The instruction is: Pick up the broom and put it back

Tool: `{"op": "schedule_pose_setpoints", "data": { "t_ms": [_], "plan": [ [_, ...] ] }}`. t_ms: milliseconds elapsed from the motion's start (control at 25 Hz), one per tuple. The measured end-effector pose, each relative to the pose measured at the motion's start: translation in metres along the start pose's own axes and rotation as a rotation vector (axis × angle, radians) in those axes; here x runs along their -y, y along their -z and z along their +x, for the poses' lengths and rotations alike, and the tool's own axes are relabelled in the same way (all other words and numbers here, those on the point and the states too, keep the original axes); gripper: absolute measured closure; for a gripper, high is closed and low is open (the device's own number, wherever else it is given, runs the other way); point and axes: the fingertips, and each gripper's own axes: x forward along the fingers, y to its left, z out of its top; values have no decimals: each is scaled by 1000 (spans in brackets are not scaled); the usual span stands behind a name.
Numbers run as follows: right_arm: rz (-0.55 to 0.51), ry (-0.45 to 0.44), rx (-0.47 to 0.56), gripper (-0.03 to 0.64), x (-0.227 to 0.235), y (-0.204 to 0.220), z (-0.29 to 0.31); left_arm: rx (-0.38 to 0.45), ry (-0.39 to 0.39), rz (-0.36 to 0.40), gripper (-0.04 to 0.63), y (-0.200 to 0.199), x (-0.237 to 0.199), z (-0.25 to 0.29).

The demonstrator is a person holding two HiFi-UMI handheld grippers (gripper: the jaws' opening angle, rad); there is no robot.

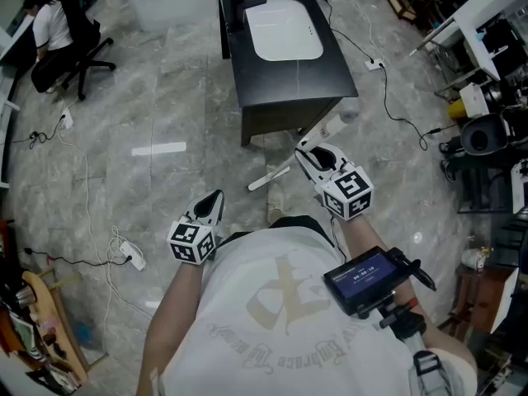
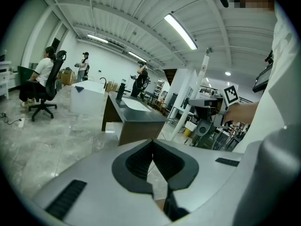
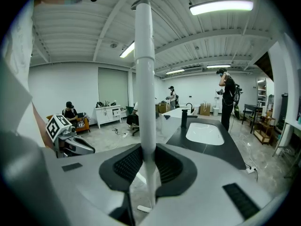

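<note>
Broom (image 3: 144,79): white handle clamped between the jaws of the right hand-held gripper (image 1: 308,153), long axis near upright, crossing the jaws, just beside the dark desk (image 1: 289,77). Left hand-held gripper (image 1: 218,196): jaws pressed together, nothing held, kept apart to the handle's left.
</note>
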Motion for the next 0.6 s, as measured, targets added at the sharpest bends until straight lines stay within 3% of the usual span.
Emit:
{"op": "schedule_pose_setpoints", "data": {
  "t_ms": [600],
  "plan": [
    [52, 102, 15, 522, -19, 17, -45, -23, 94, 31, 583, 17, 20, -11]
  ]
}}
